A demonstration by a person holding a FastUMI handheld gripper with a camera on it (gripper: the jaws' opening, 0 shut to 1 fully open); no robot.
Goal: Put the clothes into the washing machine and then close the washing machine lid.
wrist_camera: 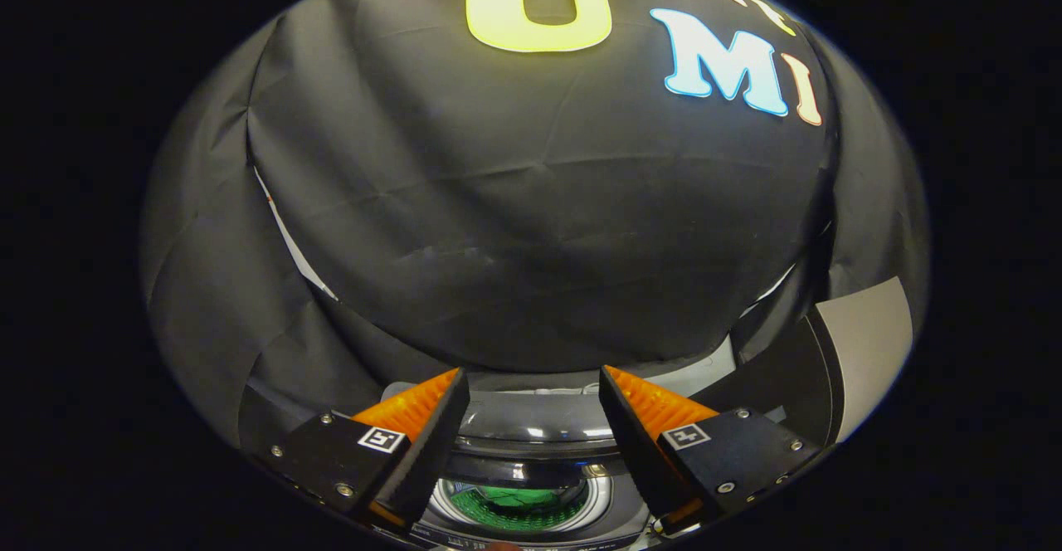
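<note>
My gripper (531,385) stands open with nothing between its fingers, held high above the washing machine (531,451). Below and between the fingers I see the machine's dark top and its round drum opening (521,503). Something green (523,497), apparently cloth, lies inside the drum. The lid (539,418) appears as a glossy dark curved band just beyond the opening, seemingly raised. The machine's pale back edge (697,373) runs behind the fingertips.
The black cloth wall (531,227) rises close behind the machine and takes up most of what lies ahead. A pale grey panel (867,343) stands beyond the right finger, beside a dark curved surface (780,377).
</note>
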